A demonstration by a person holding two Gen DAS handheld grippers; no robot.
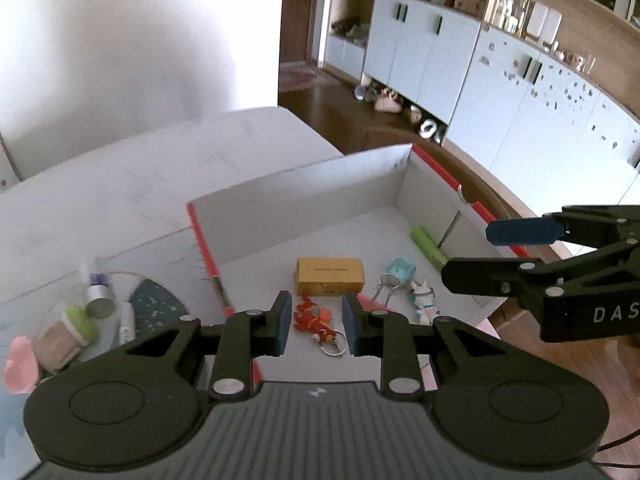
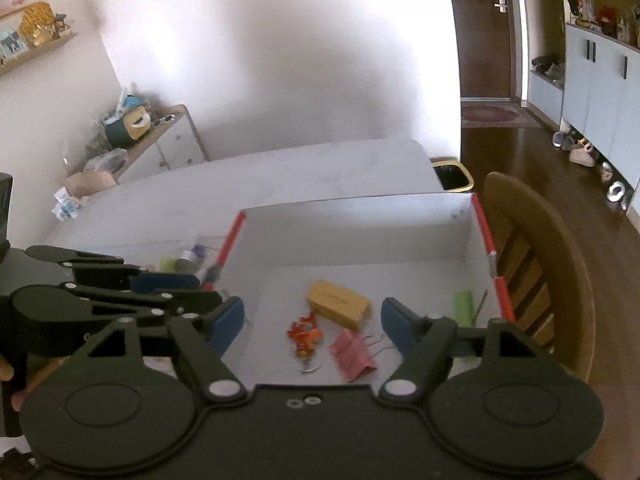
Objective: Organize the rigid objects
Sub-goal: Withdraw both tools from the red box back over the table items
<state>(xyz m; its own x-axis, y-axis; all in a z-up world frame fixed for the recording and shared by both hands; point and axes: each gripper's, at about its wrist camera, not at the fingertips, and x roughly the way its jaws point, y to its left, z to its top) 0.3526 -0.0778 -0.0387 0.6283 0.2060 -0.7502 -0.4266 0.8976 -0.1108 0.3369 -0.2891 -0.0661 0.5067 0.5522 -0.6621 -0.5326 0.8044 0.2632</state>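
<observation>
Left gripper: we see its jaws parted a little, nothing between the pads, hovering above the box's near edge.
Right gripper: we see its jaws spread wide and empty, above the box.
Orange keychain figure: lies nearest on the box floor.
Pink binder clip: just beside the keychain figure.
Yellow box: farther in, mid-floor.
Unicorn figure, teal trinket, green tube: toward the right wall.
Cardboard box: white inside, red-edged, on the tabletop.
Bottles and jars: outside, left of the box.
</observation>
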